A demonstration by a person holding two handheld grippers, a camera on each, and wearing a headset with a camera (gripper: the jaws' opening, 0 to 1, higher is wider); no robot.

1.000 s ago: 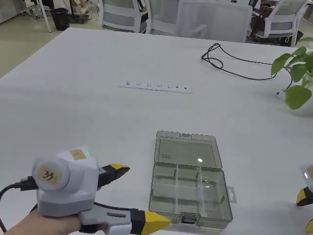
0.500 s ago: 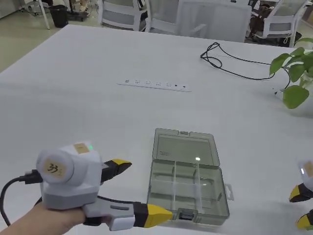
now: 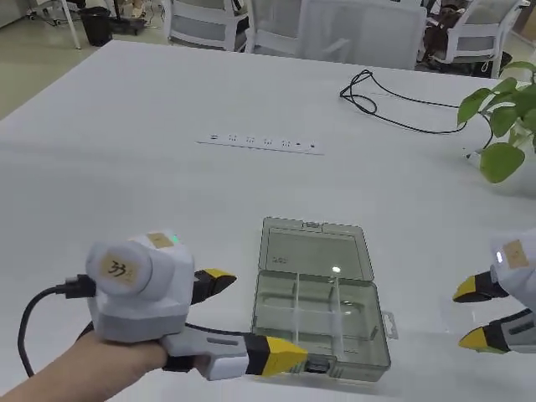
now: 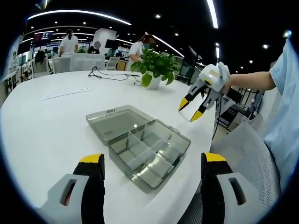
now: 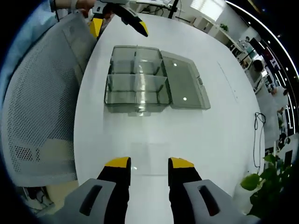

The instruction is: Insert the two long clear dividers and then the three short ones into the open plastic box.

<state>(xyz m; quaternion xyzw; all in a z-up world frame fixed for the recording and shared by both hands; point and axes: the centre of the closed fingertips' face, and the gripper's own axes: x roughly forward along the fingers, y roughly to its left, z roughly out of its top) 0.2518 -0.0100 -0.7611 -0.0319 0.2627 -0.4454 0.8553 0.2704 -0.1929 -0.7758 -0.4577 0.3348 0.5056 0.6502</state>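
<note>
An open plastic box (image 3: 322, 293) sat near the front edge of a white desk (image 3: 167, 167), its lid laid flat on the far side and clear dividers (image 3: 296, 295) standing inside, splitting it into compartments. The left gripper (image 3: 251, 316), gripped in a person's hand (image 3: 100, 368), hovered just left of the box with its yellow-tipped jaws spread wide and empty. The right gripper (image 3: 471, 314) hung over the desk to the box's right, clear of it, jaws parted by a moderate gap with nothing between them. A faint clear patch lay on the desk just ahead of those jaws; what it was could not be told. Farther back lay a white power strip (image 3: 262, 142) and a looped black cable (image 3: 377, 96), with a leafy plant (image 3: 502, 126) at the right edge.
</note>
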